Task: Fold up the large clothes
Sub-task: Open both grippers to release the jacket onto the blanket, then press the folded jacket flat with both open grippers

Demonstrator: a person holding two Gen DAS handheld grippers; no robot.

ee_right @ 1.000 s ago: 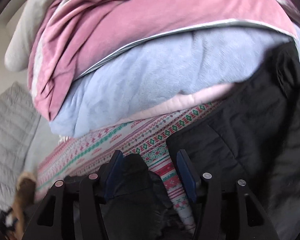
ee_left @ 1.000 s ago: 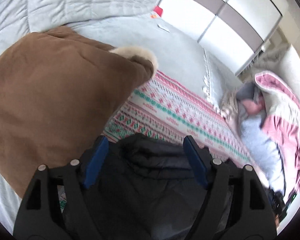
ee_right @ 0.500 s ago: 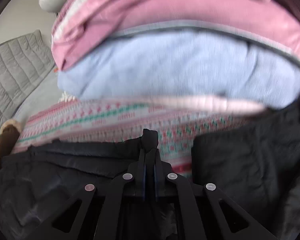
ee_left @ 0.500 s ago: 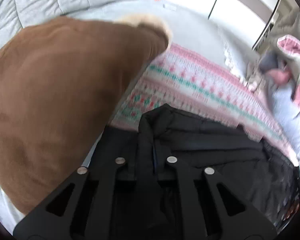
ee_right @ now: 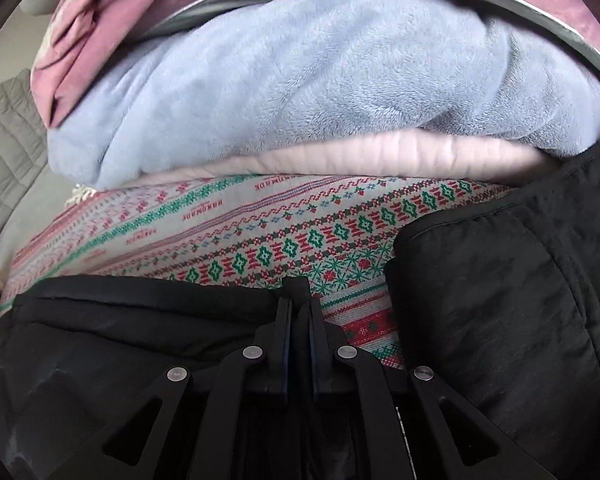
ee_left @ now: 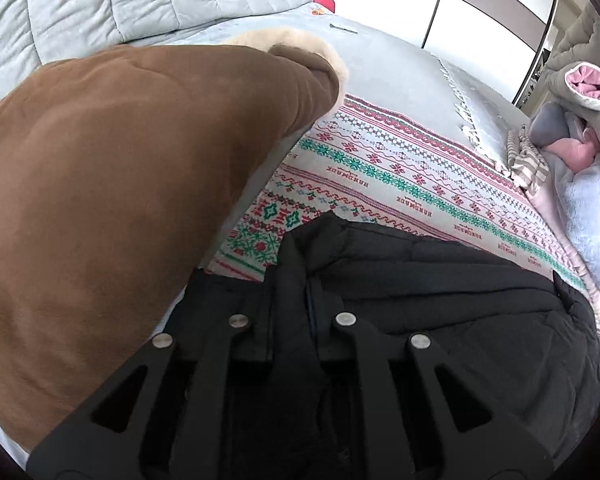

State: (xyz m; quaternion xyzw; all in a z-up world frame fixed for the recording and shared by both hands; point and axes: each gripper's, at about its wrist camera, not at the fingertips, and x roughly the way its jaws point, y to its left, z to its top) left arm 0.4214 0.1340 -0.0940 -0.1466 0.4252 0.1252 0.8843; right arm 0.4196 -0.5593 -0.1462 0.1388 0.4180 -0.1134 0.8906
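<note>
Tools: two, left tool and right tool | pinching one black jacket

A second ago both sets of fingers stood wide open over the black jacket. Now the left gripper has pinched a fold of it, though its jaws are opening a little. The right gripper has pinched the jacket's edge too. Both hands moved lower.
</note>
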